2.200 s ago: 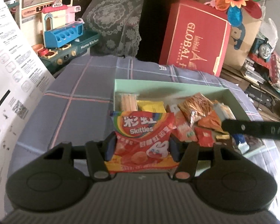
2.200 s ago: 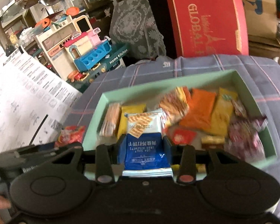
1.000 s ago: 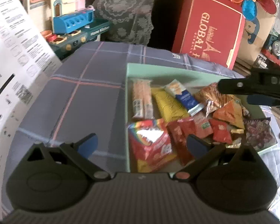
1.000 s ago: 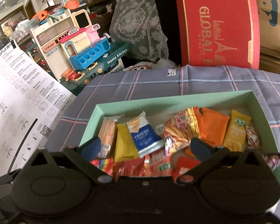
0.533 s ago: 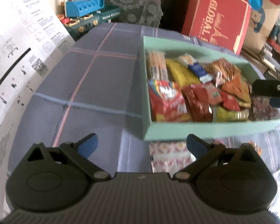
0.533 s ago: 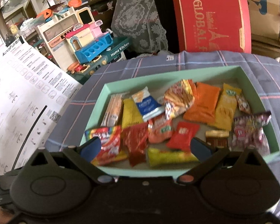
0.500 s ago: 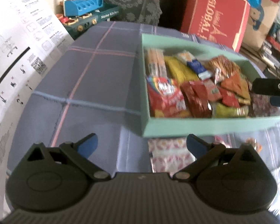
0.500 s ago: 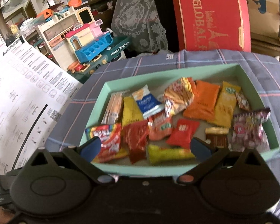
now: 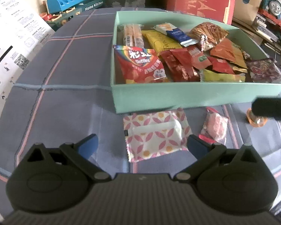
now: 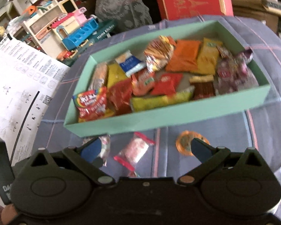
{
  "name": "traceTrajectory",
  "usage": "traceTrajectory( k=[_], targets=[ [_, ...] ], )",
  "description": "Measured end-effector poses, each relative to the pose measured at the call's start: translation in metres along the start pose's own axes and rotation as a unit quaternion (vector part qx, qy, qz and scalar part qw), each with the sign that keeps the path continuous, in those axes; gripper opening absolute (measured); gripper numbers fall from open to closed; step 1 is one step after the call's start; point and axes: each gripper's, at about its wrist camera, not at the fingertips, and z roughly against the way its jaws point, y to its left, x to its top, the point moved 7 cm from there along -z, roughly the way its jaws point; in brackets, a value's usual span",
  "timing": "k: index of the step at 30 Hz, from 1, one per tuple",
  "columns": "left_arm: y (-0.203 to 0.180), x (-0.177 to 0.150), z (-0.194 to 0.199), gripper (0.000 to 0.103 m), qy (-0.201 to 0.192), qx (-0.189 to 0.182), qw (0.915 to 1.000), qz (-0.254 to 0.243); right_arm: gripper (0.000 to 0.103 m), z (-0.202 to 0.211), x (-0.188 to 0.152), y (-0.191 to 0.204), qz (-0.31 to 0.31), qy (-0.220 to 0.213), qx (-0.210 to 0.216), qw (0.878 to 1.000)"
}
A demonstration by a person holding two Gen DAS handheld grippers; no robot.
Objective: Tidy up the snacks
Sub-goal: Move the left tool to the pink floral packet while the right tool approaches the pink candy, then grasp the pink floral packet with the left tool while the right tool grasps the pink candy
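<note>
A mint-green box [image 9: 178, 95] [image 10: 159, 115] holds several snack packets, among them a red Skittles bag [image 9: 140, 65] [image 10: 92, 105] and a blue-and-white cracker pack [image 9: 175, 33] [image 10: 130, 62]. On the cloth in front of the box lie a pink-patterned white packet [image 9: 155, 135], a small pink candy packet [image 9: 215, 125] [image 10: 134, 151] and an orange round sweet [image 9: 256, 121] [image 10: 185, 142]. My left gripper [image 9: 141, 143] is open and empty, just short of the patterned packet. My right gripper [image 10: 146, 148] is open and empty above the pink candy packet.
The table has a blue-grey plaid cloth [image 9: 65, 75]. A white printed sheet [image 9: 7, 37] hangs at the left. A toy kitchen [image 10: 75, 31] and a red Global box [image 10: 193, 0] stand behind the table. The right gripper's finger [image 9: 271, 108] shows in the left view.
Both grippers let go of their packets, the Skittles bag and the blue cracker pack, into the box. Both then drew back to the loose packets in front of the box.
</note>
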Motion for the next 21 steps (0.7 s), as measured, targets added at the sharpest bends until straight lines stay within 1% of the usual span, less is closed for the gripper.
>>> traceTrajectory(
  k=[5, 7, 9, 10, 12, 13, 15, 16, 18, 19, 20, 21],
  targets=[
    [0.004, 0.000, -0.011, 0.103, 0.003, 0.002, 1.0000, 0.004, 0.103, -0.008, -0.005, -0.003, -0.014, 0.015, -0.006, 1.000],
    [0.008, -0.001, -0.010, 0.103, -0.005, 0.007, 1.0000, 0.000, 0.097, -0.012, -0.007, -0.002, -0.008, 0.020, -0.017, 1.000],
    [0.014, -0.002, -0.009, 0.103, -0.010, 0.008, 0.9999, 0.002, 0.089, -0.019, -0.010, 0.000, -0.005, 0.027, -0.026, 0.999],
    [0.017, -0.003, -0.009, 0.103, -0.011, 0.008, 0.9999, 0.004, 0.088, -0.022, -0.010, 0.002, -0.004, 0.029, -0.026, 0.999],
    [0.025, -0.005, -0.007, 0.103, -0.014, 0.010, 0.9998, 0.008, 0.077, -0.028, -0.011, 0.006, -0.001, 0.031, -0.024, 0.999],
    [0.030, -0.006, -0.005, 0.103, -0.016, 0.012, 0.9997, 0.011, 0.075, -0.031, -0.012, 0.009, 0.003, 0.032, -0.026, 0.999],
    [0.039, -0.008, -0.003, 0.103, -0.017, 0.015, 0.9996, 0.018, 0.065, -0.038, -0.011, 0.017, 0.014, 0.034, -0.025, 0.999],
    [0.043, -0.009, -0.002, 0.103, -0.018, 0.015, 0.9995, 0.021, 0.062, -0.042, -0.012, 0.021, 0.020, 0.035, -0.026, 0.999],
    [0.049, -0.011, 0.000, 0.103, -0.018, 0.015, 0.9993, 0.028, 0.053, -0.050, -0.013, 0.030, 0.035, 0.039, -0.024, 0.998],
    [0.053, -0.012, 0.001, 0.103, -0.018, 0.016, 0.9992, 0.032, 0.051, -0.053, -0.014, 0.035, 0.044, 0.040, -0.024, 0.998],
    [0.055, -0.012, 0.002, 0.103, -0.018, 0.018, 0.9991, 0.035, 0.046, -0.057, -0.017, 0.040, 0.058, 0.040, -0.025, 0.997],
    [0.057, -0.013, 0.002, 0.103, -0.018, 0.019, 0.9990, 0.037, 0.038, -0.059, -0.019, 0.045, 0.077, 0.040, -0.029, 0.996]
  ],
)
